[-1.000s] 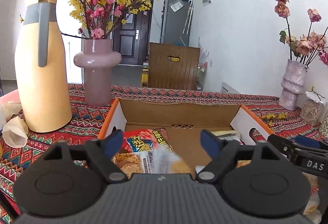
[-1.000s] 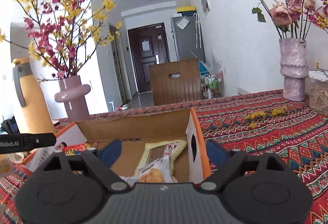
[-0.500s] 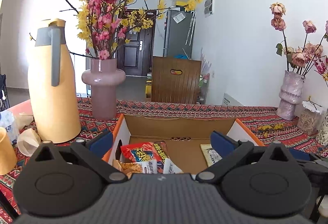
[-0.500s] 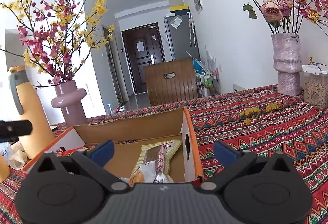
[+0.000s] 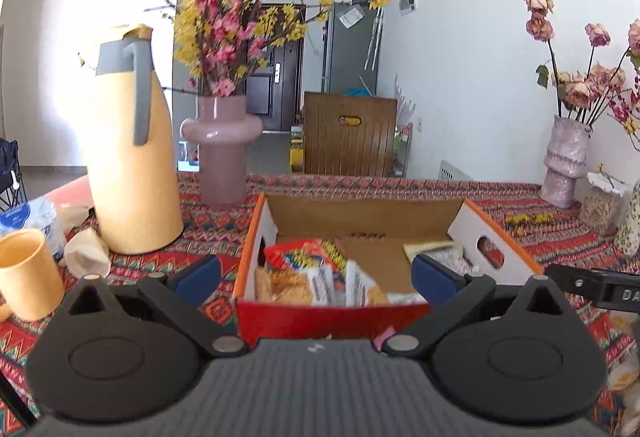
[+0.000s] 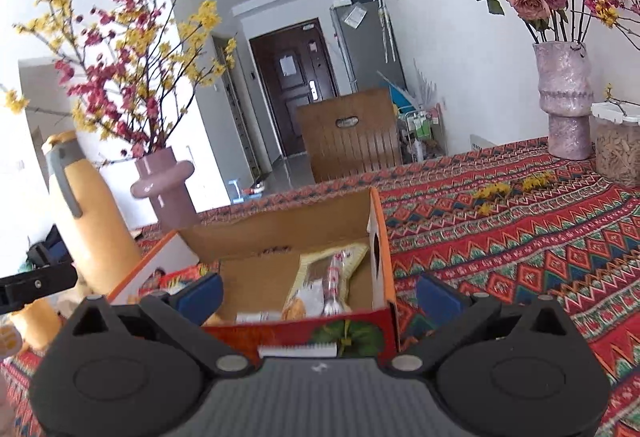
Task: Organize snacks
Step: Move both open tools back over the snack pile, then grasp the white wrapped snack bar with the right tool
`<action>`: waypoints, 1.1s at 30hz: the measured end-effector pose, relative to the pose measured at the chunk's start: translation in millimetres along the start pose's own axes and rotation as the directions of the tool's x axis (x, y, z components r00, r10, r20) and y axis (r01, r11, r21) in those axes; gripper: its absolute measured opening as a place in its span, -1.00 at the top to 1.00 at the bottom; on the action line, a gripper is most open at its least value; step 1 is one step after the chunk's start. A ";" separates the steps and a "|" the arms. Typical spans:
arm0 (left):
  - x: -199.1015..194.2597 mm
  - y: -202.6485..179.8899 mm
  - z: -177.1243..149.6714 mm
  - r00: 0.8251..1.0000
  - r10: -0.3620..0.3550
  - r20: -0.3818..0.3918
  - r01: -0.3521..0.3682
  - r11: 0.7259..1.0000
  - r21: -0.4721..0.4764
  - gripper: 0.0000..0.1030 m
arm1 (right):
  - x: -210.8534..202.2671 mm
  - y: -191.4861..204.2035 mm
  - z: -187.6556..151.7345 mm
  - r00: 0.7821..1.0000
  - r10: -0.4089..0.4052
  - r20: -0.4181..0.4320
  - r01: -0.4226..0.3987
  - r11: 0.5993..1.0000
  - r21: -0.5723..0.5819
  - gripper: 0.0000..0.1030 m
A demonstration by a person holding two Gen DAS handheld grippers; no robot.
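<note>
An open cardboard box [image 5: 360, 203] with orange rims and a red front wall stands on the patterned tablecloth. At its left end lie a red-and-orange snack packet [image 5: 308, 257] and some pale ones. More packets [image 6: 324, 277], yellow and clear, lie at its right end. My left gripper [image 5: 316, 275] is open in front of the box's left half, with nothing between its blue pads. My right gripper [image 6: 318, 293] is open before the right half, also empty. Each gripper's black body shows at the edge of the other's view.
A tall yellow thermos jug [image 5: 132, 157] and a pink vase [image 5: 220, 149] of blossom stand left of the box, a yellow cup [image 5: 24, 273] nearer. At far right are a lilac vase [image 6: 564, 105] of roses and a jar [image 6: 618, 149]. A wooden chair back [image 5: 348, 137] is behind the table.
Both grippers have drawn back from over the box and risen a little, and their jaws have spread wider. The box's red front wall has come into view. The packets stay in the box.
</note>
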State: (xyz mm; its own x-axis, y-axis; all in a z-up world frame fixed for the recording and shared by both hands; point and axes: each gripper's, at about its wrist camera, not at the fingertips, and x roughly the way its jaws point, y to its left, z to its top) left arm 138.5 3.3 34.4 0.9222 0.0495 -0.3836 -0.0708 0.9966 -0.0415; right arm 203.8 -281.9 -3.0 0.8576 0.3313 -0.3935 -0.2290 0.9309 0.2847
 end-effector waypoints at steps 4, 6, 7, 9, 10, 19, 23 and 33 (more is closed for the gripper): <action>-3.0 10.0 -16.1 0.999 0.010 -0.035 -0.010 1.000 0.000 -1.00 | -15.2 3.0 -15.0 0.999 0.004 -0.034 -0.005 1.000 -0.023 -1.00; -2.2 16.0 -25.4 0.998 0.018 -0.058 -0.019 1.000 -0.002 -1.00 | -19.0 4.5 -23.9 0.998 -0.009 -0.056 0.006 0.999 -0.043 -1.00; -1.5 19.6 -30.6 0.997 0.022 -0.070 -0.022 1.000 -0.004 -1.00 | -20.2 4.1 -28.3 0.998 -0.017 -0.068 0.014 0.999 -0.048 -1.00; -1.3 26.5 -39.2 0.996 0.028 -0.087 -0.029 1.000 -0.009 -1.00 | -21.0 2.1 -38.4 0.994 -0.035 -0.101 0.030 0.998 -0.052 -1.00; -0.9 30.2 -43.7 0.995 0.030 -0.094 -0.032 0.999 -0.012 -1.00 | -21.1 0.9 -42.5 0.993 -0.039 -0.115 0.033 0.998 -0.053 -1.00; 14.0 40.3 -65.5 0.988 0.020 -0.153 -0.024 0.999 -0.022 -1.00 | -18.9 -17.4 -60.3 0.977 -0.112 -0.184 0.108 0.994 -0.035 -1.00; 14.1 42.0 -67.1 0.988 0.013 -0.156 -0.019 0.999 -0.038 -1.00 | -13.3 -6.9 -54.7 0.977 -0.107 -0.187 0.095 0.993 -0.072 -1.00; 15.6 44.9 -68.5 0.988 0.010 -0.155 -0.019 0.998 -0.055 -1.00 | 28.7 28.1 -37.0 0.975 -0.095 -0.200 0.063 0.985 -0.161 -0.82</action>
State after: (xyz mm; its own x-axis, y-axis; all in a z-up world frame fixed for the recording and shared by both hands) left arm 123.6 44.3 -36.7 0.8515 0.0492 -0.5220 -0.1094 0.9904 -0.0850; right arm 205.0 -240.6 -38.6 0.7661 0.2656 -0.5852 -0.2461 0.9624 0.1147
